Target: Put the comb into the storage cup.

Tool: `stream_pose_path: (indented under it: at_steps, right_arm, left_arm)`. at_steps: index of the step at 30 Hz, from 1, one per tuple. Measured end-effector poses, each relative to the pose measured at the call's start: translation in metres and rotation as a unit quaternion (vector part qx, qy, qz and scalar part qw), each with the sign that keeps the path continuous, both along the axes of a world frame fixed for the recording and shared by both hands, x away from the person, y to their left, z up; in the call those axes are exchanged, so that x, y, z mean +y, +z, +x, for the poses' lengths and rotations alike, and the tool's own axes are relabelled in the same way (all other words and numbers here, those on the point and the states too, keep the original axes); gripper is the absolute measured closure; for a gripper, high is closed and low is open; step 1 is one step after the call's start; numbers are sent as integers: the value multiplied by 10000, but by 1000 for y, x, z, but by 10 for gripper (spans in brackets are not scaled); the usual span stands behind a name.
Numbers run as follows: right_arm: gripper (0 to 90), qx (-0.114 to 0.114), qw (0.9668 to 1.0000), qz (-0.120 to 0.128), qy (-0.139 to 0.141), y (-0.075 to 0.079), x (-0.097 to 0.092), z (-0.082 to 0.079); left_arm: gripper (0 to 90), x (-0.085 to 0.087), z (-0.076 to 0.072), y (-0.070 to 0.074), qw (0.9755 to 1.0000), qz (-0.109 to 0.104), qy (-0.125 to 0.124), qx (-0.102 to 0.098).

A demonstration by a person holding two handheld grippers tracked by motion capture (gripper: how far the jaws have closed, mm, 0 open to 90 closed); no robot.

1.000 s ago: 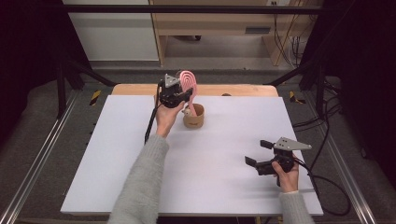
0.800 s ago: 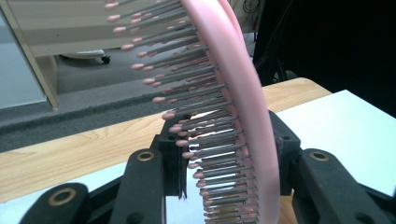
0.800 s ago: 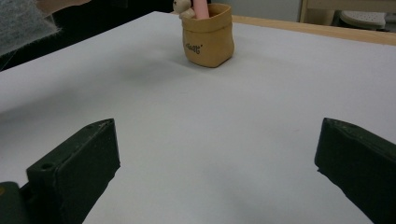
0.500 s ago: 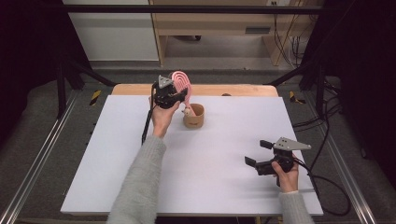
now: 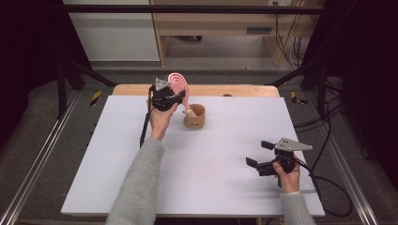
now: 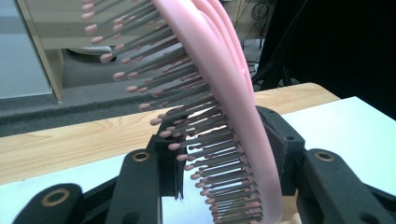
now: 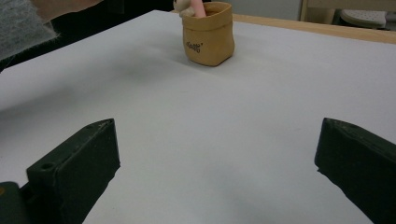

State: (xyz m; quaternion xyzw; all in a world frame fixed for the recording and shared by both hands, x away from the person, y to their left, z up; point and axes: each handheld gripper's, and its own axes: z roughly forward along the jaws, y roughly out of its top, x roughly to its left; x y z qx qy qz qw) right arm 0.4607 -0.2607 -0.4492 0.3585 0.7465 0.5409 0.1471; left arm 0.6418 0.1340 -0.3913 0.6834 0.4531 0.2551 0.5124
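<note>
Hairbrush (image 6: 219, 93) shifted left, within left gripper (image 6: 224, 154)

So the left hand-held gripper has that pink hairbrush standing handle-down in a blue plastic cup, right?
Not quite: the container is a tan, soft-looking pouch, not a blue plastic cup, as the right gripper view shows. The rest holds: the pink hairbrush stands handle-down in it, between the left hand-held gripper's jaws.

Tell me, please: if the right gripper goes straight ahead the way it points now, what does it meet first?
Probably the brown pot. The right gripper has open jaws with bare white table between them, and the pot stands ahead, slightly to the left, so it might pass close by.
</note>
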Motion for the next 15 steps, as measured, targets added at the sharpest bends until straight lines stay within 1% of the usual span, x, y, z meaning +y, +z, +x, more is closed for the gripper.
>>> stream_pose_path:
  at_steps: [1,2,5,7,10,12,15]
  right_arm:
    - [3,-2,10000,3,-2,0,0,0]
    - [3,-2,10000,3,-1,0,0,0]
    - [3,-4,10000,2,-4,0,0,0]
    - [4,-5,10000,6,-3,0,0,0]
    - [3,-3,10000,8,-2,0,0,0]
    - [3,-4,10000,8,-3,0,0,0]
    - [4,-4,10000,6,-2,0,0,0]
  left_arm:
    - [551,0,0,0,10000,25,13,-1]
    - [545,0,1,0,10000,57,14,-45]
    - [521,1,1,0,10000,93,28,-12]
    - [494,2,0,0,10000,68,28,54]
    - [436,4,0,-1,9999,68,23,135]
    - [377,5,-1,-2,9999,95,39,110]
    - [323,7,-3,0,9999,75,54,80]
